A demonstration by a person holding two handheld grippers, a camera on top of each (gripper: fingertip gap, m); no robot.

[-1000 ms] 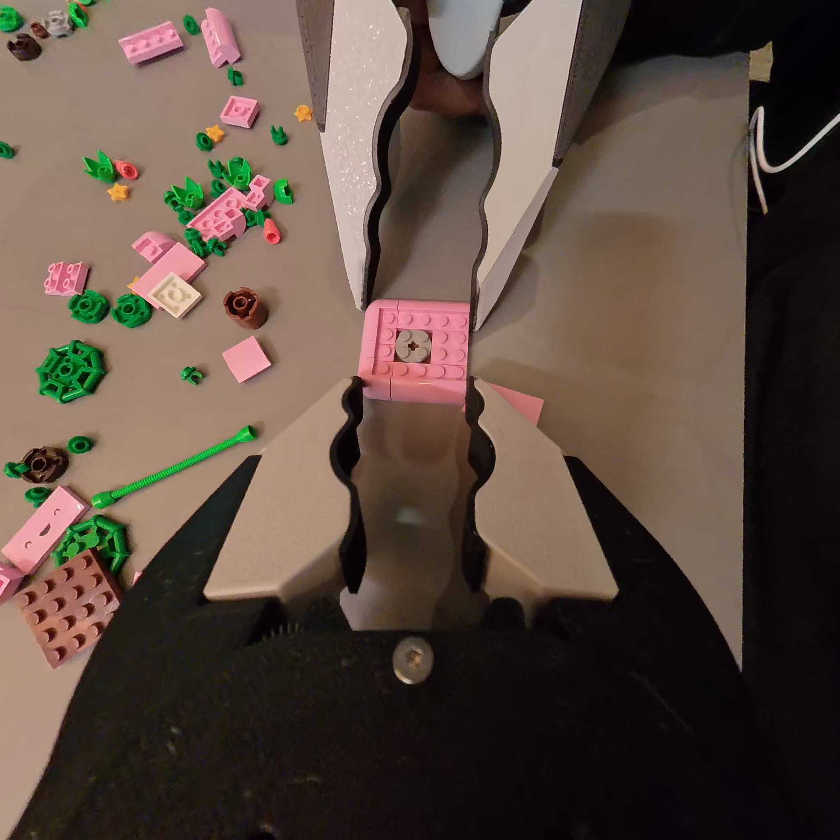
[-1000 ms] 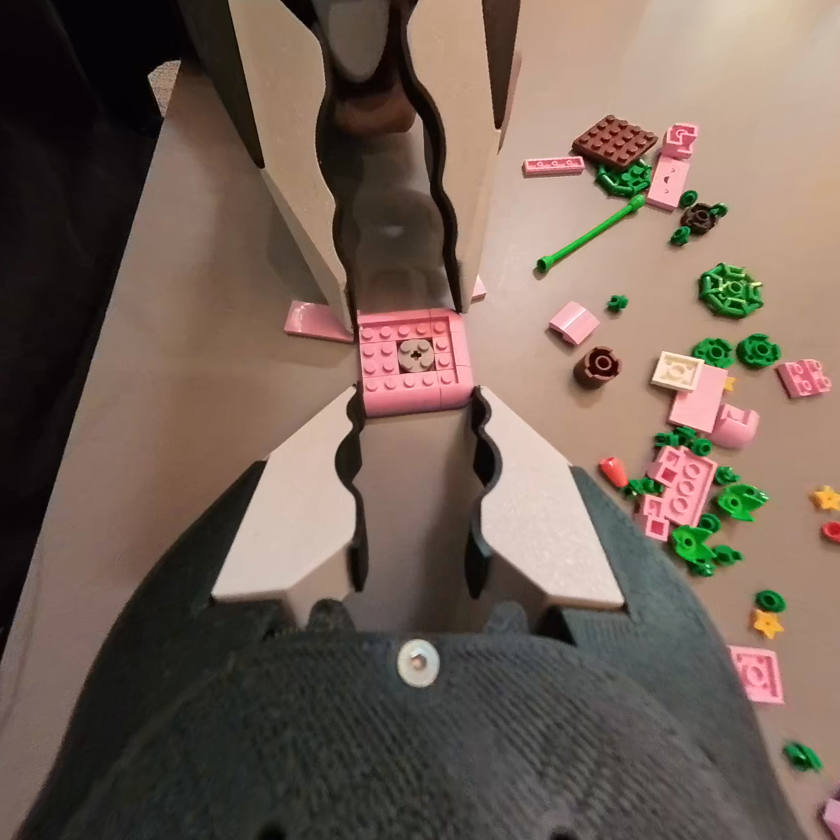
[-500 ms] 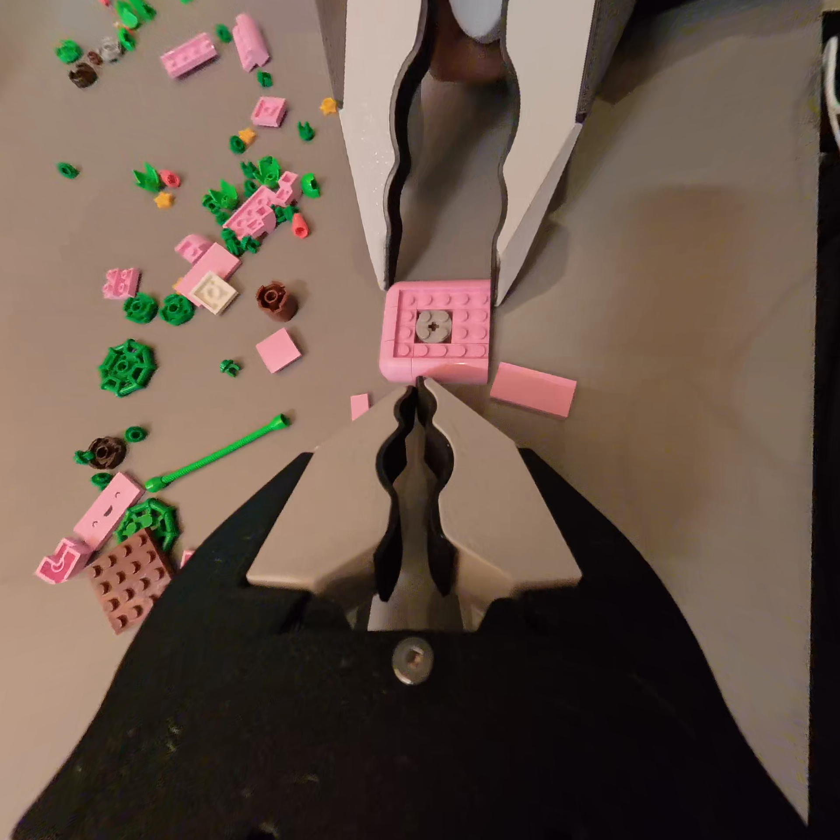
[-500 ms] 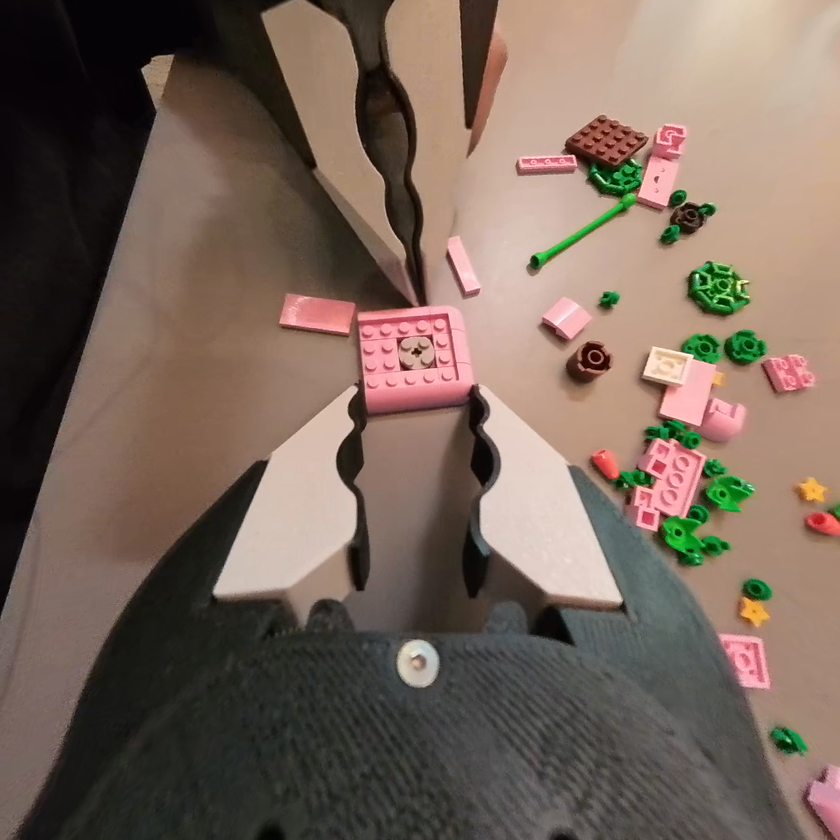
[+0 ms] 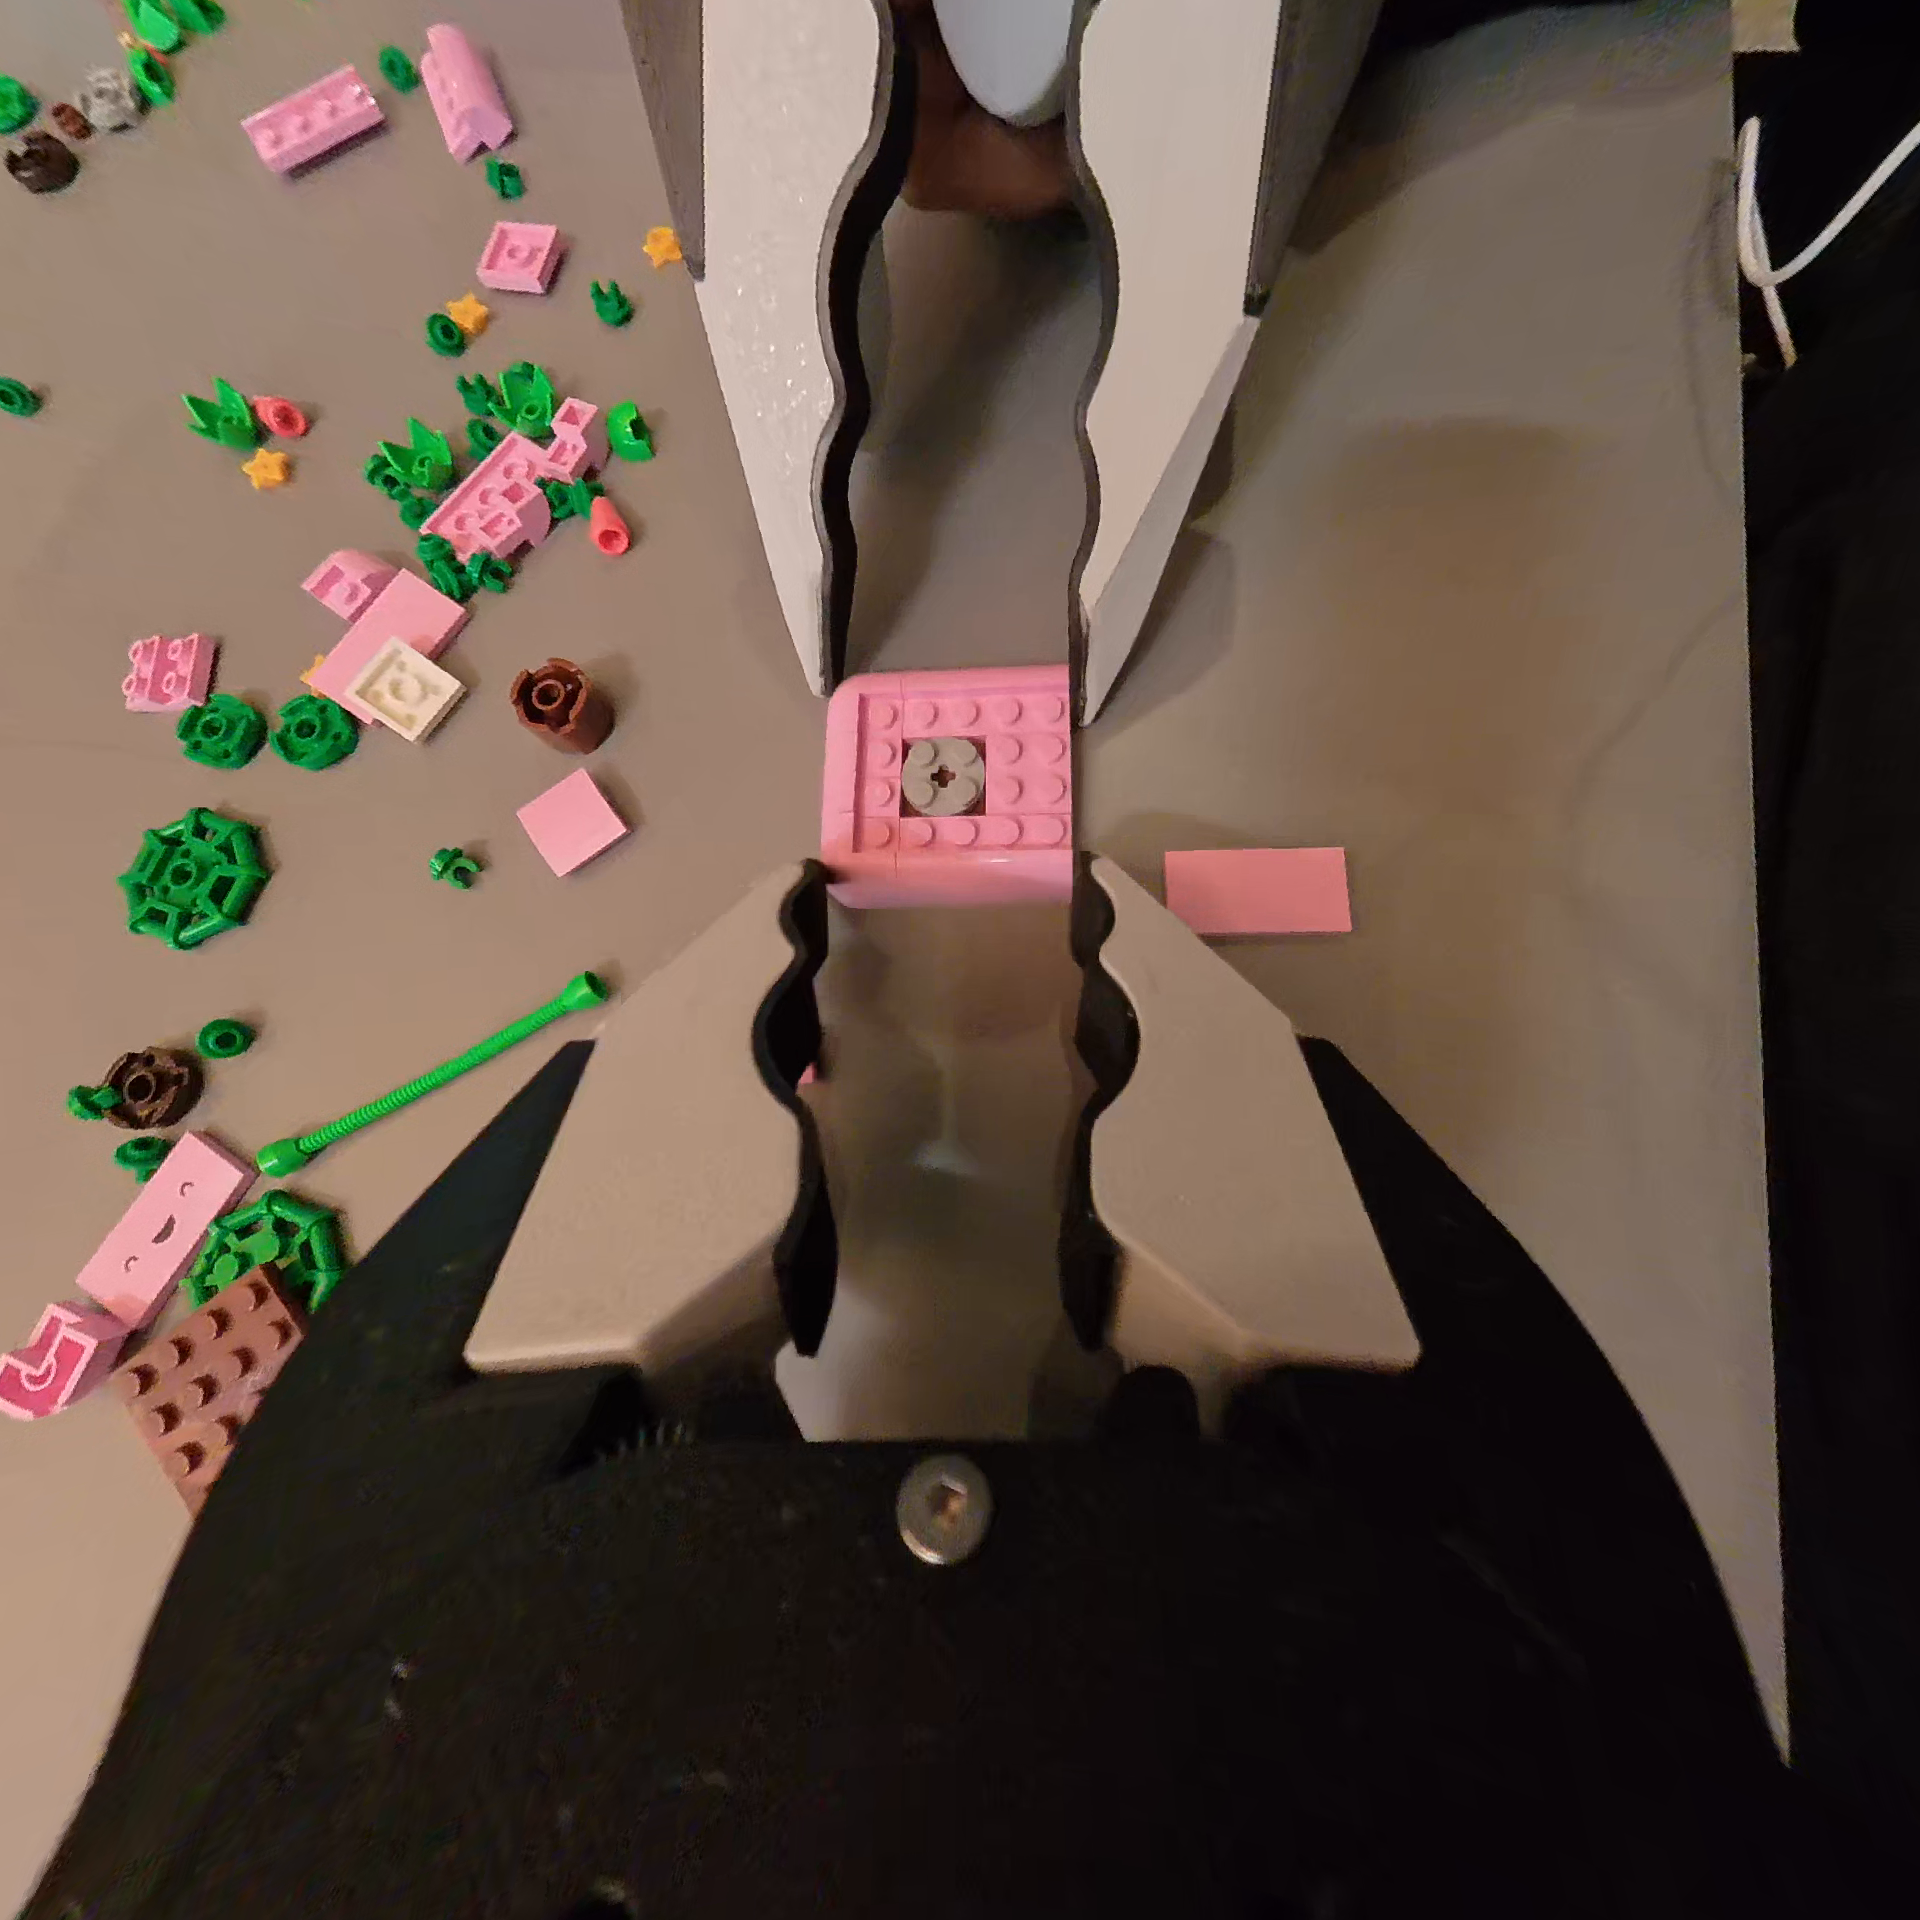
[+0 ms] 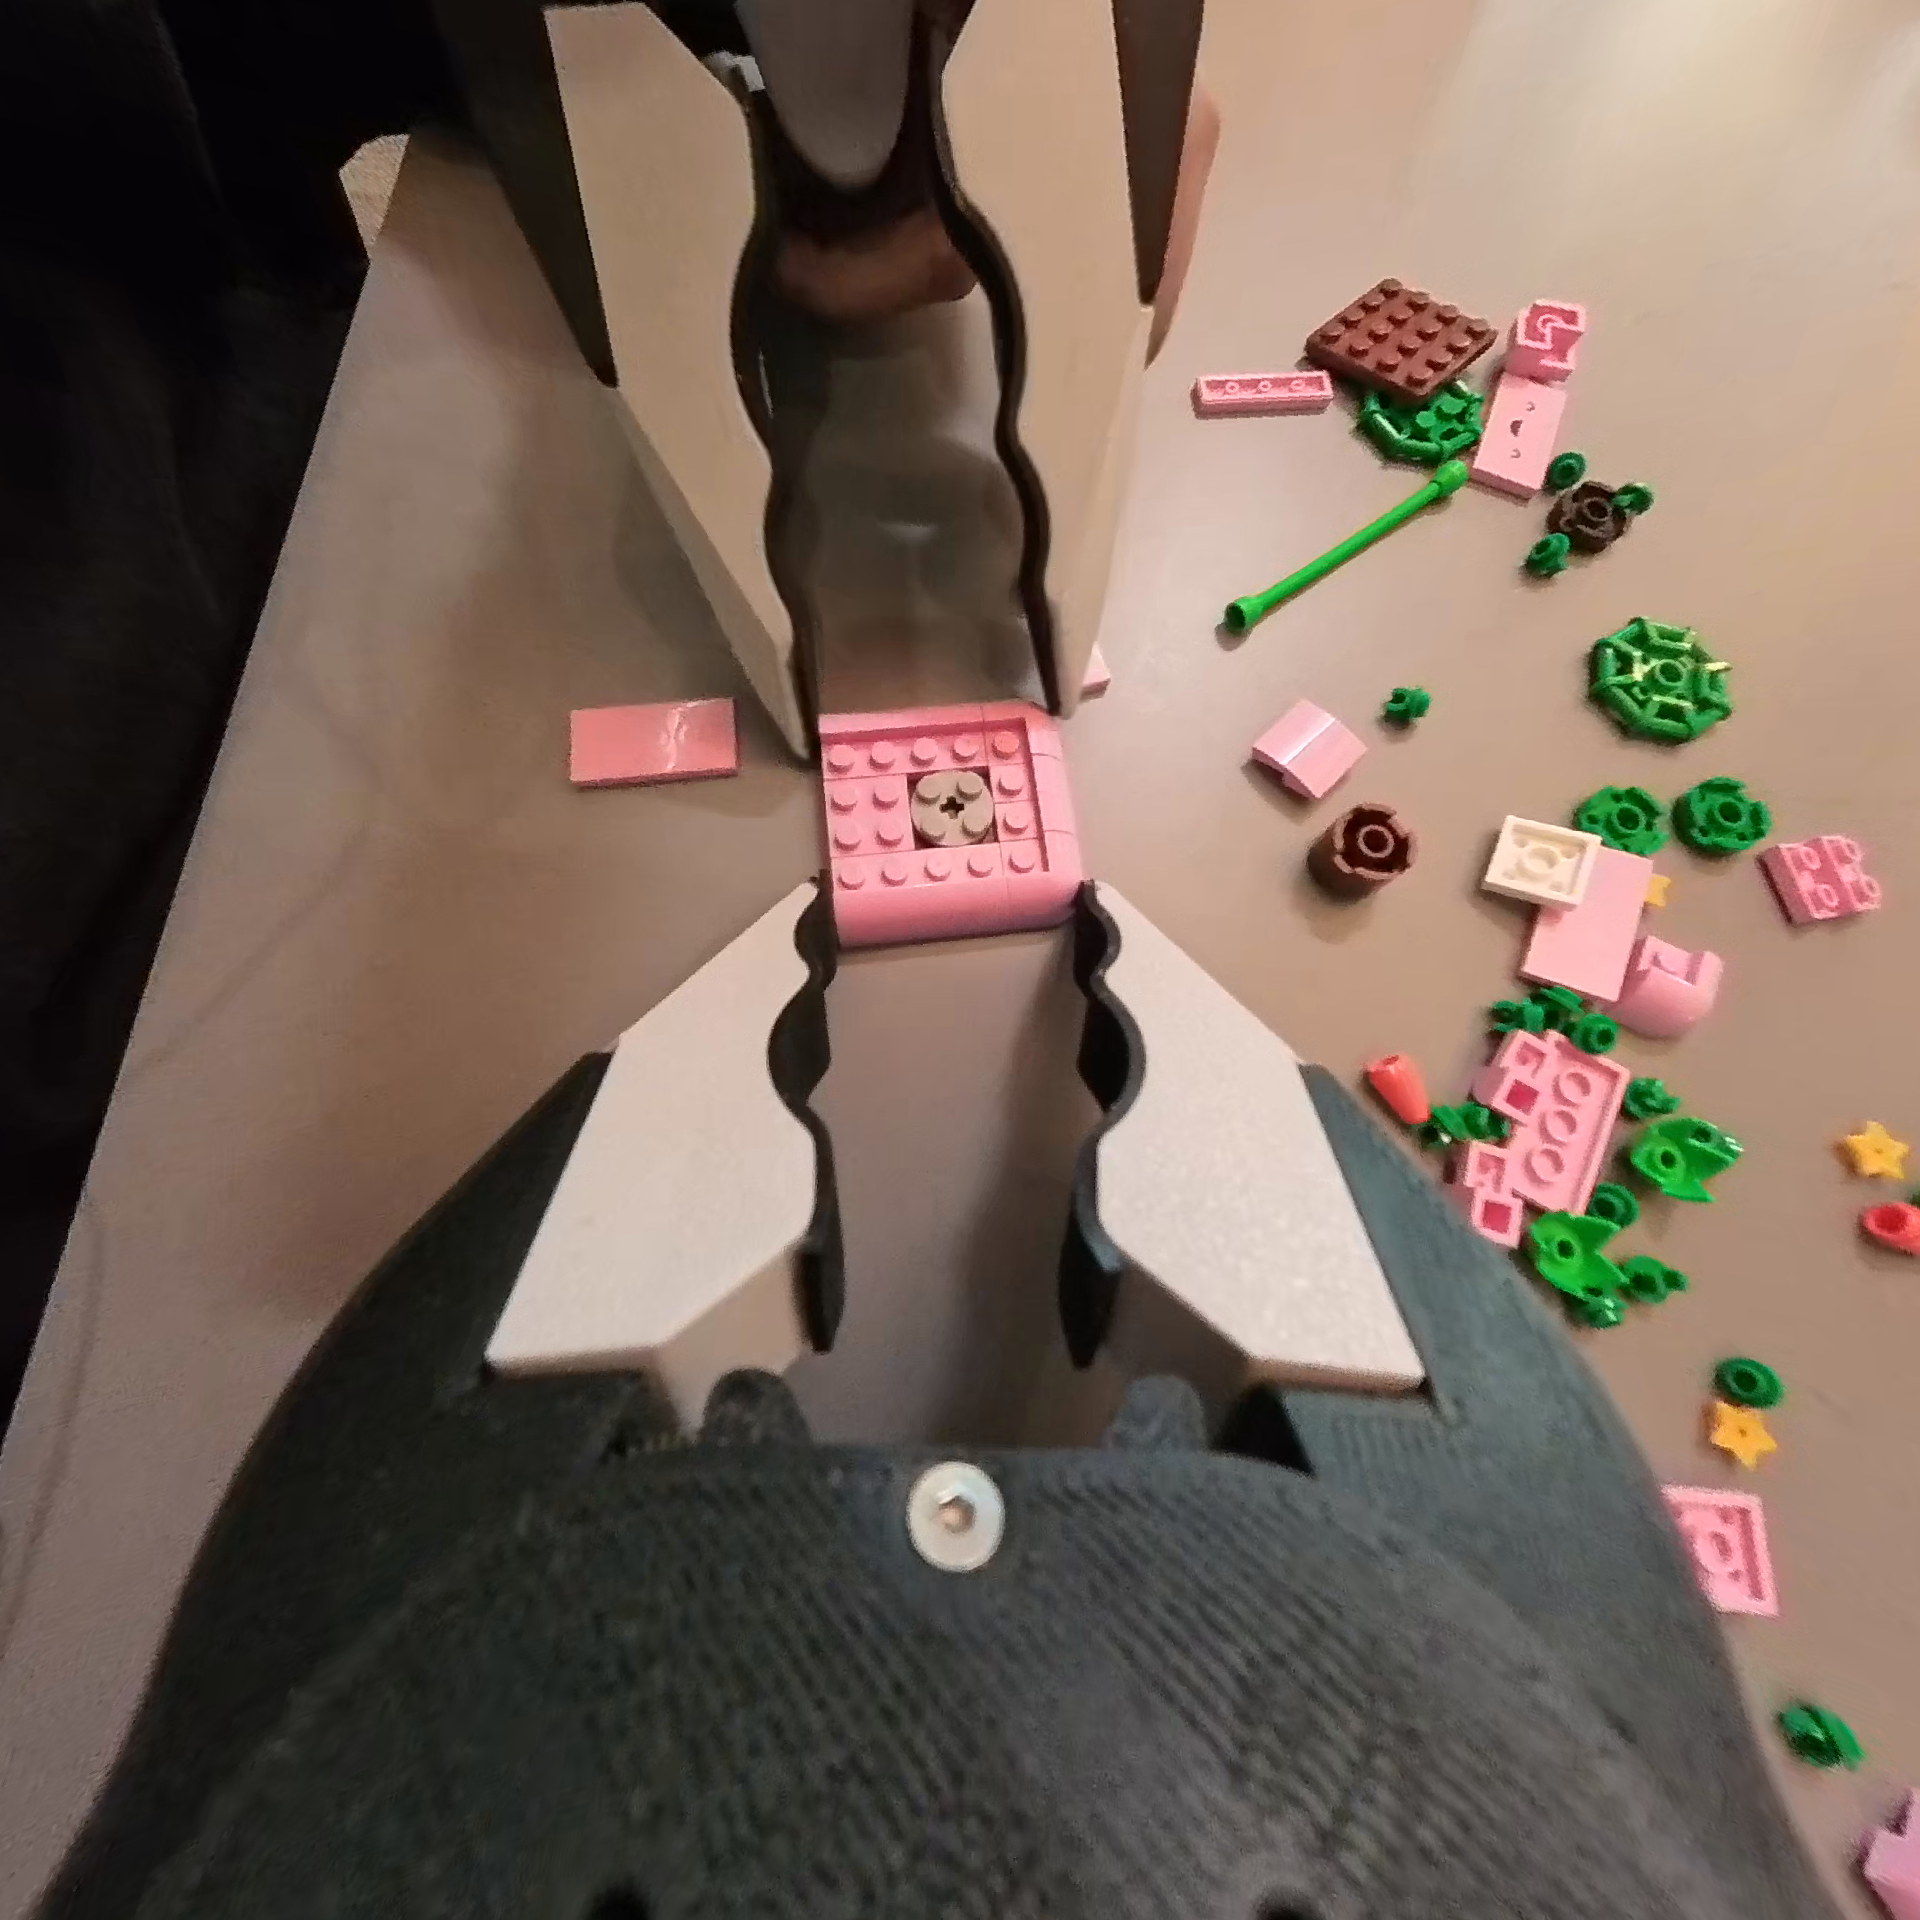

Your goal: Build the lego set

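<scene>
A square pink Lego block [image 5: 1029, 790] with a grey round piece [image 5: 943, 779] in its middle sits on the grey table; it also shows in the right wrist view [image 6: 883, 821]. My left gripper [image 5: 948, 878] clasps its near corners, with the fingers set to the block's width. My right gripper [image 6: 951, 902] clasps the opposite end and comes in from the top of the left wrist view [image 5: 956, 694]. The left gripper shows at the top of the right wrist view [image 6: 927, 725]. A flat pink tile [image 5: 1257, 891] lies beside the block.
Loose pink, green and brown pieces are scattered to one side, among them a green rod [image 5: 431, 1075], a brown round piece [image 5: 559, 707] and a brown plate [image 5: 208, 1382]. The table edge [image 5: 1745, 727] runs close on the other side, with a white cable [image 5: 1766, 239] beyond it. Between my right fingertips and the brown round piece [image 5: 559, 707] there is roughly 5 centimeters. Seen from the right wrist view [image 6: 1358, 829] as well.
Half a second ago my left gripper was shut with its tips against the block's near side; now it is spread to the block's width again. The pink tile has slid a little away from the block.
</scene>
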